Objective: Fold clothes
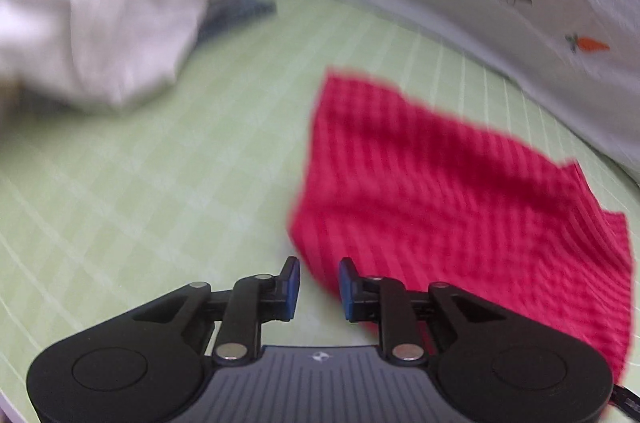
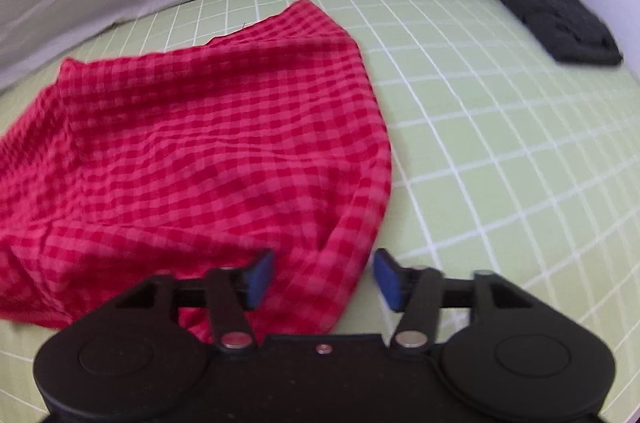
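Red gingham garment (image 2: 208,143): flat on green grid mat (image 2: 500,143), unfolded.
Left gripper (image 1: 319,283) and right gripper (image 2: 324,279), both spread, at its 6 o'clock hem; advise pinching corners evenly before folding.

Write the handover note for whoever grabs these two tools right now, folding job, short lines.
Left tool: open, empty, low over the green grid mat, with the near left corner of the red checked cloth between its fingertips.
Right tool: open, nothing clamped, straddling the red checked cloth's near right corner.
The cloth lies spread but rumpled on the mat; no clear fold is visible.
Crumpled white garment sits far left; dark garment lies far right against the wall.
Done: cloth laid out. Left: grip both near corners, fold it, then probably handle the white garment.
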Demonstrator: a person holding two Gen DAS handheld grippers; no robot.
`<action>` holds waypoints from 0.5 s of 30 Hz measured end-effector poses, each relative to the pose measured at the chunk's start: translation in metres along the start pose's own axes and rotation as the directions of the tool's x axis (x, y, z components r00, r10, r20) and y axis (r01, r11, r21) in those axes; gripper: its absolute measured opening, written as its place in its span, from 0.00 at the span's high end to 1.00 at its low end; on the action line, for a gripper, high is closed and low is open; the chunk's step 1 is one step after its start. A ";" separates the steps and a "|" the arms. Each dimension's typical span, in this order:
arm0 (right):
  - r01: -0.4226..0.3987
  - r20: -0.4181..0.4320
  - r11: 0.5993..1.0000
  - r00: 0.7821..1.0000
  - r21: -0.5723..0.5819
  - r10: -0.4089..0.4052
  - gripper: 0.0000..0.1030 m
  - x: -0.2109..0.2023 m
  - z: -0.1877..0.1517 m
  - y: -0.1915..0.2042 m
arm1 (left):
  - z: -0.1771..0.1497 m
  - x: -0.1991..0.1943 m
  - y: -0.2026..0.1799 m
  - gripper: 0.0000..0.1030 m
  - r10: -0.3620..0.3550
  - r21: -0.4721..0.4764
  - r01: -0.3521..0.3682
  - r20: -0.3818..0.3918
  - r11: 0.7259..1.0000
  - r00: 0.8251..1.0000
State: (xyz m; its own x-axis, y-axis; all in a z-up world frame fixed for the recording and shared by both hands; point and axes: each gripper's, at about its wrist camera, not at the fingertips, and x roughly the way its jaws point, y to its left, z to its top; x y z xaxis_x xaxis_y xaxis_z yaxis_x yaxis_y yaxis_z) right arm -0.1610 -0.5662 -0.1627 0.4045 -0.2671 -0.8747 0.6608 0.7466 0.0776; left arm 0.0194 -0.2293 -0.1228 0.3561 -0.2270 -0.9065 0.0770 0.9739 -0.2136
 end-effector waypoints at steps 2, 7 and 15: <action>-0.021 -0.007 0.999 1.000 0.030 0.022 0.34 -0.002 -0.003 -0.001 | -0.017 0.006 -0.007 0.70 -0.061 0.001 0.061 -0.055 0.998 0.997; -0.055 -0.011 0.998 0.998 0.036 0.055 0.35 -0.004 -0.010 0.003 | -0.032 0.017 -0.029 0.68 -0.104 0.055 0.108 -0.078 0.993 0.992; -0.103 0.003 0.995 0.995 0.002 0.103 0.91 -0.014 -0.018 0.004 | -0.032 0.021 -0.048 1.00 -0.170 0.076 0.174 -0.058 0.982 0.984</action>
State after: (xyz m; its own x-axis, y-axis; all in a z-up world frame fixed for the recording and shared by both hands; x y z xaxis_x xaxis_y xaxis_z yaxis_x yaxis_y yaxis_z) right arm -0.1751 -0.5483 -0.1581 0.4722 -0.1911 -0.8605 0.6173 0.7685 0.1680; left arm -0.0069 -0.2810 -0.1438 0.2831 -0.3894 -0.8765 0.2084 0.9170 -0.3401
